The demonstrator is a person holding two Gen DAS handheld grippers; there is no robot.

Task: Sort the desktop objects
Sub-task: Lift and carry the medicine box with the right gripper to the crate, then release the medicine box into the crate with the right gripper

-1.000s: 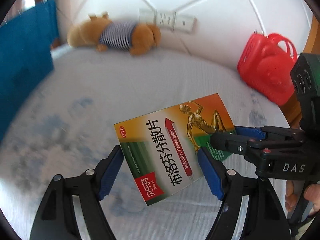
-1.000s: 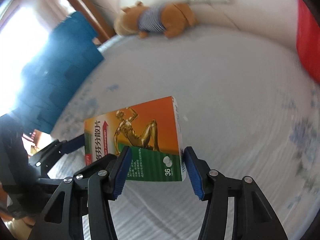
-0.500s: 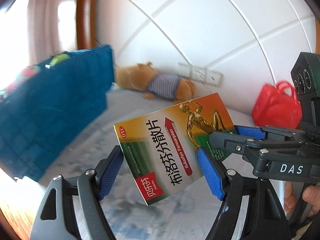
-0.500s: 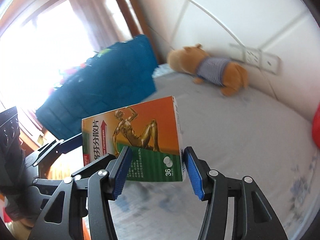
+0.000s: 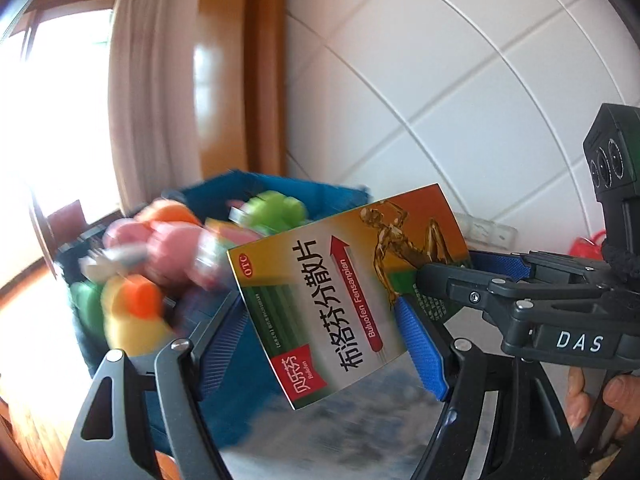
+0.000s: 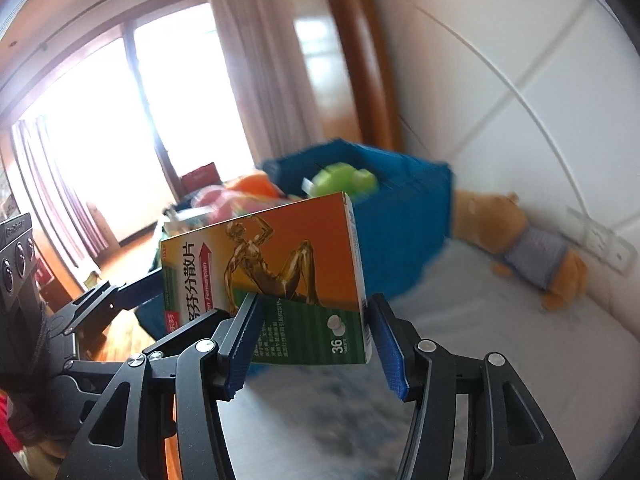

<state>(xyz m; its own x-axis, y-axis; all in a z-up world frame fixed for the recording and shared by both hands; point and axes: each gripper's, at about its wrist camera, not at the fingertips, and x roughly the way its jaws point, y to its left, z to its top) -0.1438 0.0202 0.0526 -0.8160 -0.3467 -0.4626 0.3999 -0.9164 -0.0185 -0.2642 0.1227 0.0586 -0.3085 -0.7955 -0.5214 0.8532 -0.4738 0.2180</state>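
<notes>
One orange-and-green cardboard medicine box (image 5: 348,292) hung in the air, clamped at opposite ends by two grippers: the left gripper (image 5: 328,332) and the right gripper (image 6: 316,344). At its 10 o'clock sat one blue fabric bin (image 6: 400,216) of blurred toys; one brown plush bear (image 6: 528,240) lay at 3 o'clock.

You hold the box (image 6: 280,280) up between both tongs, the left tongs (image 5: 320,344) at one end and the right tongs (image 6: 316,344) at the other. Behind it stands the bin (image 6: 400,216) with toys (image 5: 160,248) inside; right of the bin, a stuffed bear (image 6: 528,248) lies on the bed (image 6: 520,352) against the wall.
</notes>
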